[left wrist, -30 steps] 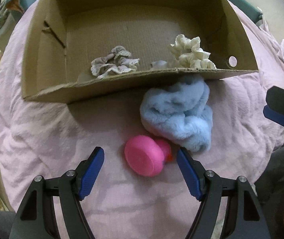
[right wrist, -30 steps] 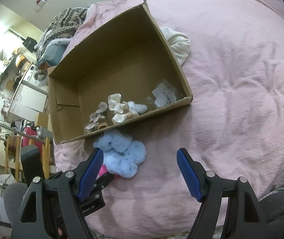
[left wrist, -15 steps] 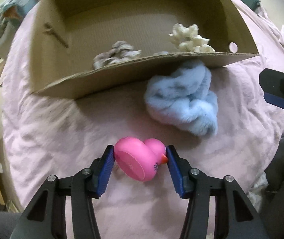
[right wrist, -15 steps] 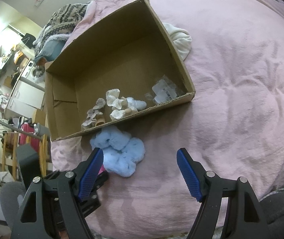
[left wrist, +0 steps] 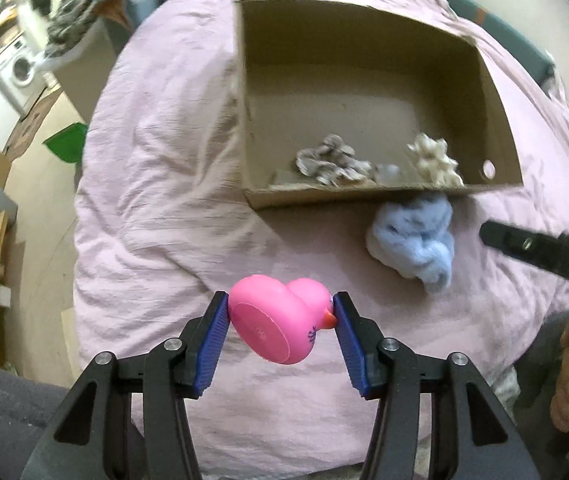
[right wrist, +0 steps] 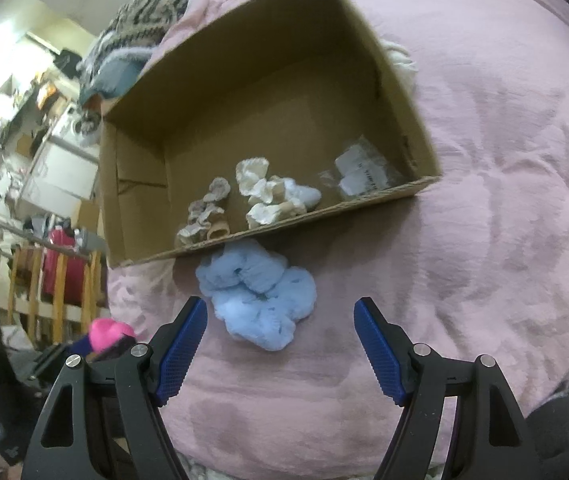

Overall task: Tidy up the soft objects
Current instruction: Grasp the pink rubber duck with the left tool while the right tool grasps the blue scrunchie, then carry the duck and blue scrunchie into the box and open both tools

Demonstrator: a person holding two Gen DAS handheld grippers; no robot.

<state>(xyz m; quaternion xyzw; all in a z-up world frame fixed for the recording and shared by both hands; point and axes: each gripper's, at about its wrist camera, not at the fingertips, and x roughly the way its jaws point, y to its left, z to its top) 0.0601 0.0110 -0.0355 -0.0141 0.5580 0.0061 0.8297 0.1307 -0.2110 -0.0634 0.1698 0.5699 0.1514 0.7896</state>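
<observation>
Pink duck (left wrist: 280,322) is pinched in my left gripper (left wrist: 280,320); right gripper (right wrist: 280,340) gapes empty. I keep the squeeze steady, carry twd box (left wrist: 500,120) upper right.

No text reads clearly; the white label (right wrist: 358,178) inside the cardboard box (right wrist: 404,92) carries blurred, illegible print.

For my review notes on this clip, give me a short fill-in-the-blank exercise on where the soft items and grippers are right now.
1. The left gripper has its jaws closed on the pink ____.
2. The fluffy blue scrunchie lies on the pink blanket, ____ the cardboard box.
3. The right gripper has its jaws ____, with nothing gripped.

Missing words: duck; outside; open
</observation>
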